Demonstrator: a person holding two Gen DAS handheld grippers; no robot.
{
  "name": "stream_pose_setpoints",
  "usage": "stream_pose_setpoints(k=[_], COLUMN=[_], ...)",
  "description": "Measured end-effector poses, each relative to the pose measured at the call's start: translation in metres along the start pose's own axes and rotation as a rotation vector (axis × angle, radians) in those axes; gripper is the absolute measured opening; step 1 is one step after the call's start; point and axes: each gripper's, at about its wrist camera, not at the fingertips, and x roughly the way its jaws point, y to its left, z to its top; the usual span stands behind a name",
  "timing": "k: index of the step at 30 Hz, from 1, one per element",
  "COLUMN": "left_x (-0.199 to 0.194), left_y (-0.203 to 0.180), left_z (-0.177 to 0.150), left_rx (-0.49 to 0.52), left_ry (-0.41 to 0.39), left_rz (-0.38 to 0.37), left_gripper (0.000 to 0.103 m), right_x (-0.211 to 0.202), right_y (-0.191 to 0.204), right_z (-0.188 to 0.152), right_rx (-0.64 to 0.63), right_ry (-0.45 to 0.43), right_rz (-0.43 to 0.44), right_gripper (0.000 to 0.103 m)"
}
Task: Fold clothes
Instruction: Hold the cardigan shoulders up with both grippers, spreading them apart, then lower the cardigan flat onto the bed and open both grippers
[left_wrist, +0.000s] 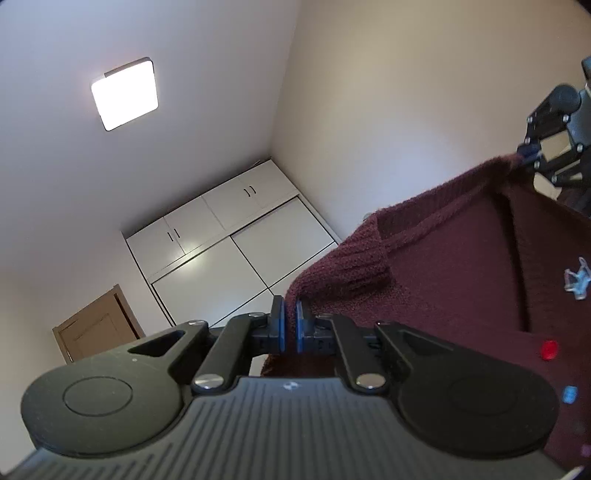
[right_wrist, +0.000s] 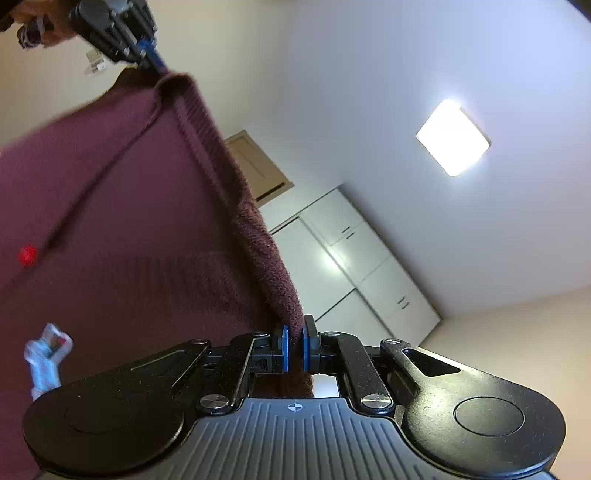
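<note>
A maroon knitted sweater (left_wrist: 443, 266) with a ribbed edge hangs stretched in the air between both grippers. My left gripper (left_wrist: 290, 325) is shut on one corner of its upper edge, with fabric pinched between the blue pads. The right gripper (left_wrist: 528, 151) shows far off at the upper right, gripping the other corner. In the right wrist view my right gripper (right_wrist: 294, 349) is shut on the sweater (right_wrist: 110, 184), and the left gripper (right_wrist: 147, 55) holds the far corner at the top left. A red button (right_wrist: 27, 254) and a white emblem (right_wrist: 46, 354) sit on the front.
Both cameras look up at the room. A lit square ceiling lamp (left_wrist: 125, 94), white built-in cupboards (left_wrist: 236, 240) and a wooden door (left_wrist: 96, 325) lie behind. A person's hand (right_wrist: 37, 22) holds the left gripper. No table or floor is in view.
</note>
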Motion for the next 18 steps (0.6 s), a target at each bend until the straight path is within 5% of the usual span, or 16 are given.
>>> stream_pose_setpoints(k=[4, 8, 12, 13, 15, 18], left_x=[0.068, 0.16, 0.253, 0.277, 0.288, 0.287], left_y=[-0.005, -0.051, -0.1, -0.112, -0.128, -0.146], left_z=[-0.048, -0.169, -0.294, -0.325, -0.377, -0.438], left_rx=[-0.024, -0.102, -0.184, -0.204, -0.272, -0.368], left_ry=[0.098, 0.319, 0.548, 0.605, 0.711, 0.833], left_rz=[-0.03, -0.09, -0.152, -0.168, -0.18, -0.204], left_gripper=[0.005, 0.006, 0.02, 0.022, 0.021, 0.021], right_x=[0.083, 0.176, 0.276, 0.303, 0.342, 0.349], right_y=[0.031, 0.095, 0.189, 0.217, 0.26, 0.281], right_z=[-0.018, -0.052, -0.119, -0.143, -0.187, -0.217], right_rx=[0.011, 0.02, 0.054, 0.054, 0.091, 0.276], right_ry=[0.057, 0.145, 0.295, 0.367, 0.528, 0.628], right_rz=[0.079, 0.195, 0.34, 0.391, 0.449, 0.489], right_gripper=[0.005, 0.005, 0.007, 0.01, 0.035, 0.038])
